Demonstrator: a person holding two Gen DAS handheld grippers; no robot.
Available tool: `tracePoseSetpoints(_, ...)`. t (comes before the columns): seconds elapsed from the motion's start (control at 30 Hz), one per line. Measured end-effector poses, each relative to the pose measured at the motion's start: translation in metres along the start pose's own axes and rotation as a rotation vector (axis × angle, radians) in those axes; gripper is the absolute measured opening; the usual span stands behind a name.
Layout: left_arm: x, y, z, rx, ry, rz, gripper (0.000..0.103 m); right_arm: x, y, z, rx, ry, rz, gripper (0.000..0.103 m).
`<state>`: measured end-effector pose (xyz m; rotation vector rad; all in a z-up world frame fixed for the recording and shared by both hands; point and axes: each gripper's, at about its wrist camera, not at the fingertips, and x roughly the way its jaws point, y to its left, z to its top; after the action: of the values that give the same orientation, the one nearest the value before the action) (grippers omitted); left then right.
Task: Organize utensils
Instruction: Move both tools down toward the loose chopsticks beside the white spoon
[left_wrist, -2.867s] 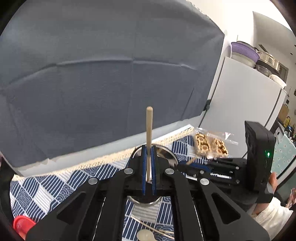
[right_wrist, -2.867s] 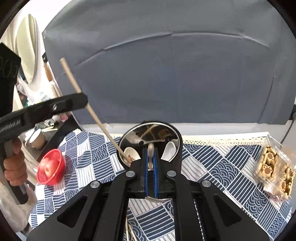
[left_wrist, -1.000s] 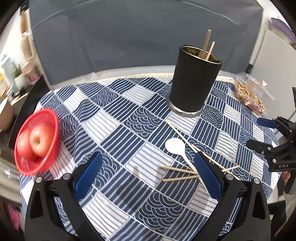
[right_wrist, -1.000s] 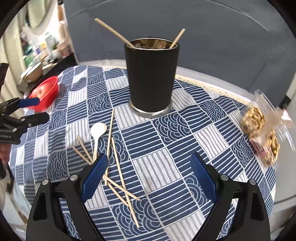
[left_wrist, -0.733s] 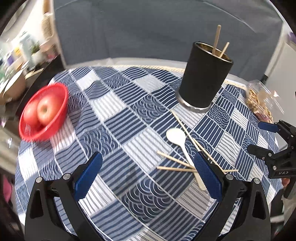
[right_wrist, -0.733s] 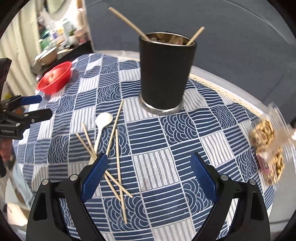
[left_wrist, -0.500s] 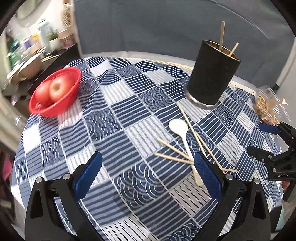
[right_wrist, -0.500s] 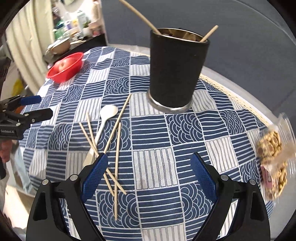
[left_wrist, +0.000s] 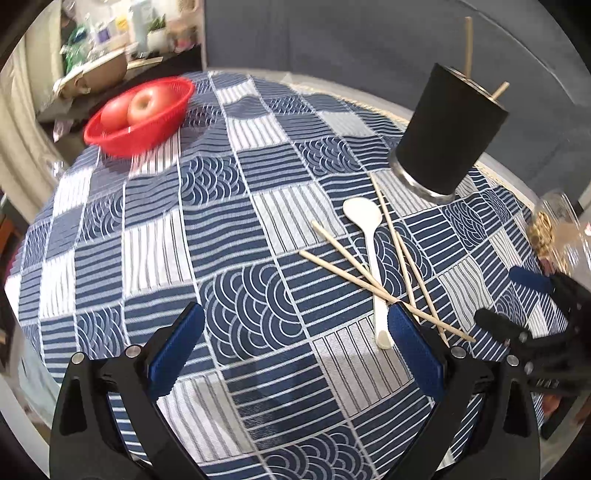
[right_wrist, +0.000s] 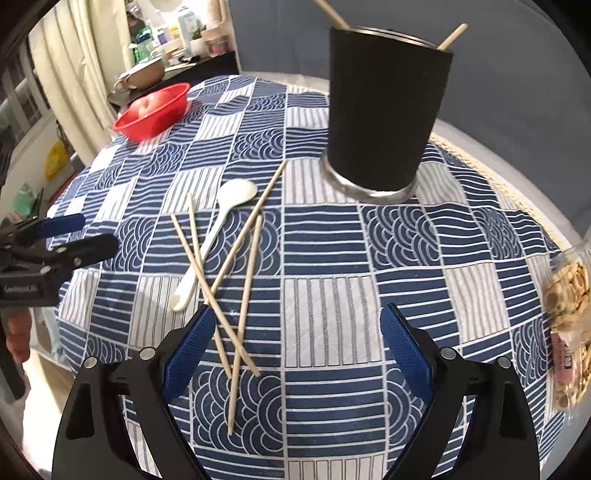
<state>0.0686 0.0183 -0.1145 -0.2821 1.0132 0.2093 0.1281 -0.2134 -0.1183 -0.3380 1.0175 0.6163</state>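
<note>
Since 2.9 s ago: both tools have released the utensils they held over the black cup (right_wrist: 384, 107) and have backed away from it; the chopsticks dropped in now stand in the cup.

Left tool (left_wrist: 293, 345): held low over the near edge of the tabletop (left_wrist: 155, 243), angled down and forward. Jaws spread wide, holding nothing; the right-hand pad sits over the lower ends of the loose chopsticks, contact not clear. Seen also from the right wrist view at far left (right_wrist: 61, 236), apart from the utensils.

Right tool (right_wrist: 297, 349): likewise low and angled down at the cloth. Jaws wide apart, empty; the left-hand pad lies just beside the crossed chopsticks.

Loose chopsticks (right_wrist: 236, 254): four, lying crossed on the blue patterned cloth in front of the cup.

White spoon (right_wrist: 210, 240): flat on the cloth, bowl toward the cup, handle under one chopstick.

Black cup: upright, two chopsticks (left_wrist: 468, 44) leaning out of it.

Red basket (left_wrist: 144, 122): far left, apples inside.

Snack packet (right_wrist: 569, 310): right edge.
</note>
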Motion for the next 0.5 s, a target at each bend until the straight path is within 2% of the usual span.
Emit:
tracePoseSetpoints(0.1, 0.01, 0.002, 0.002, -0.026, 0.028, -0.006, 0.097, 0.008, 0.001, 0.004, -0.026, 0.017, 0.017, 0.086)
tracePoseSetpoints(0.3, 0.029, 0.011, 0.012, -0.095, 0.061, 0.066, 0.097, 0.028, -0.001, 0.02, -0.044, 0.045, 0.03, 0.086)
tracePoseSetpoints(0.5, 0.047, 0.016, 0.019, -0.174, 0.116, 0.085, 0.097, 0.05, 0.0, 0.03, -0.074, 0.075, 0.051, 0.086)
